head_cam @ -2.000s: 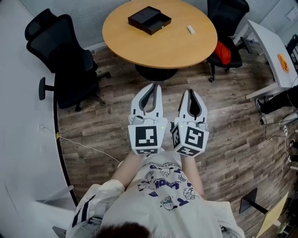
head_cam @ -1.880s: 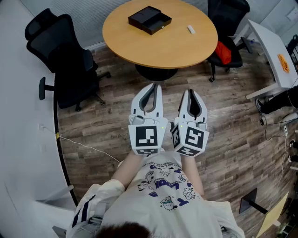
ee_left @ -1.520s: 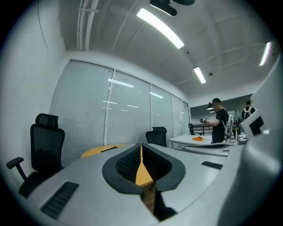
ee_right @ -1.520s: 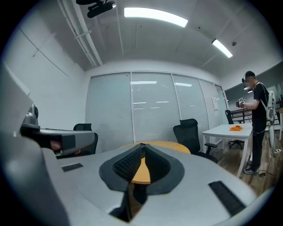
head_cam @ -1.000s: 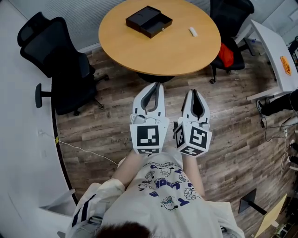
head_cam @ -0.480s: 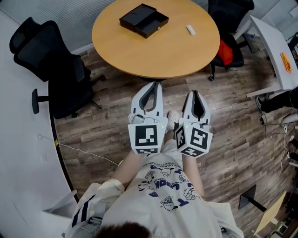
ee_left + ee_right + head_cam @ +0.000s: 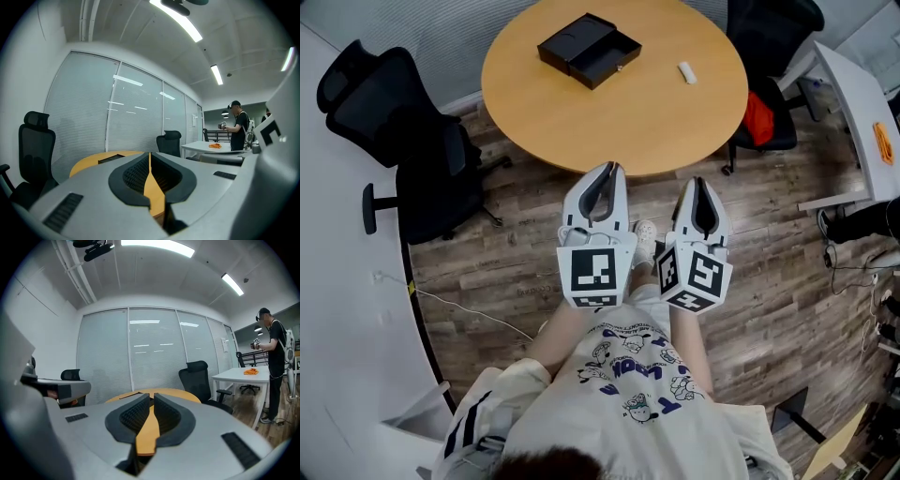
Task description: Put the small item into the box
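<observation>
A: Which step is this?

B: The approach, I'd say. Nothing has been picked up yet. The left tongs [image 7: 608, 170] and the right tongs [image 7: 701, 181] are held side by side in front of the person. They are over the wooden floor [image 7: 516, 253], at the near edge of the round tabletop [image 7: 619, 122].

A: Are the tongs open?

B: No. Both pairs are closed with nothing in them. Each gripper view shows only tabletop through the hollow behind the meeting tips.

A: And where's the thing to be moved?

B: The small white item [image 7: 686, 72] lies on the far right part of the tabletop. The black box [image 7: 589, 50] sits on the far left part with its tray open, well apart from the item.

A: So what does the next move call for?

B: A reach forward over the tabletop, probably with the right tongs, since the item is on that side. They'd have to open before coming down around it. It looks small and low, so the tips need to get close to the surface and close squarely across it. Then it's a carry leftward to the open box.
</observation>
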### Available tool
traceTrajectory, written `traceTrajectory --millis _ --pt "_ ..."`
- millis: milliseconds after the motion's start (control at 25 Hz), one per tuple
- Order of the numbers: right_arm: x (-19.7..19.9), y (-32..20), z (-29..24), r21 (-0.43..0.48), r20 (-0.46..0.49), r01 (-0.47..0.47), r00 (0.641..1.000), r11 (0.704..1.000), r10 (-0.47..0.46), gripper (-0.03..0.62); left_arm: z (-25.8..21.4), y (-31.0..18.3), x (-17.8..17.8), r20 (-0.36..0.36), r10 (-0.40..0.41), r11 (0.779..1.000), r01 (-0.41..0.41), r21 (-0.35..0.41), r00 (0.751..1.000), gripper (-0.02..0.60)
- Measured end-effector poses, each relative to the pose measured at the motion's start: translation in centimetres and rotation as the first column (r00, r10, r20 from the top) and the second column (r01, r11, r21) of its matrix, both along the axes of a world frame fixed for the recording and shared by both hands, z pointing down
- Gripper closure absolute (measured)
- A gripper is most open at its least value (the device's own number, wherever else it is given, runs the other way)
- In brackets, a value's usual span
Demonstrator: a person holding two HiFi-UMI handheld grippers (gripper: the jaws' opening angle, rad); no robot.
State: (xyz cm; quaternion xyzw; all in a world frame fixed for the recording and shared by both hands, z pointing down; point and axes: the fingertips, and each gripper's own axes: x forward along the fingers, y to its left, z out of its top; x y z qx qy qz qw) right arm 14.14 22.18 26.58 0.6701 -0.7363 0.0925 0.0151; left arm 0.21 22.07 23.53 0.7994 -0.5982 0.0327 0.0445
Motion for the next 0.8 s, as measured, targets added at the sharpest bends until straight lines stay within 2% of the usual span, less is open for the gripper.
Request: traceTrajectory --millis 800 --pt "6.2 -17.6 -0.1 -0.011 -0.001 0.095 0.995 0.995 -0.095 0.548 -0.5 -16.1 5.8 -0.007 -0.105 0.994 0.105 0.000 0.994 0.557"
